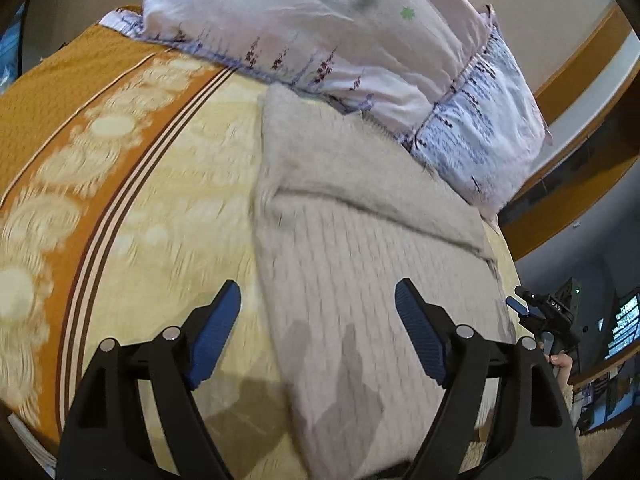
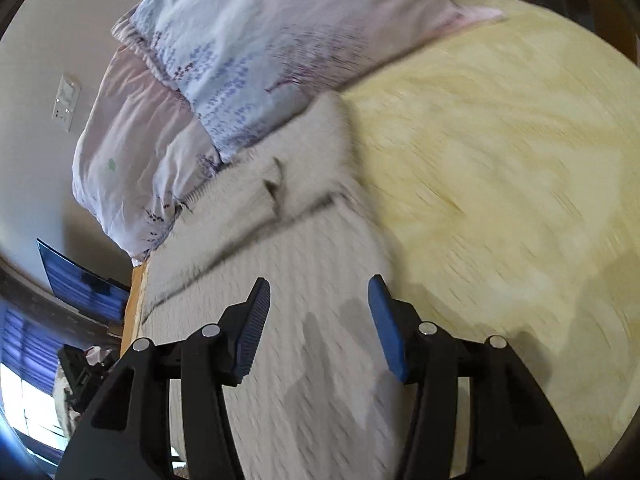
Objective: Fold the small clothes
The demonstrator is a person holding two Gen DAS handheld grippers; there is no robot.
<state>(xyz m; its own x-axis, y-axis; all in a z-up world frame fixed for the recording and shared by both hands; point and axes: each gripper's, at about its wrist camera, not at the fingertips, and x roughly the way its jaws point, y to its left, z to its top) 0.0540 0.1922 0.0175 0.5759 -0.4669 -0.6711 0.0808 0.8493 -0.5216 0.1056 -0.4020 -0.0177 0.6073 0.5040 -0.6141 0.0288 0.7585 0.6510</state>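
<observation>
Your bed, under its yellow-and-orange patterned bedspread (image 1: 168, 208), fills both views, with the pale lilac floral quilt (image 1: 320, 20) bunched along the top of each frame. The small light-grey ribbed knit garment (image 1: 360, 248) lies flat in the centre, a fold line crossing its upper part, so I judge one fold made and more left. Your left gripper (image 1: 318, 336) stands wide and empty above it, and your right gripper (image 2: 320, 324) stands partly open, holding nothing.
</observation>
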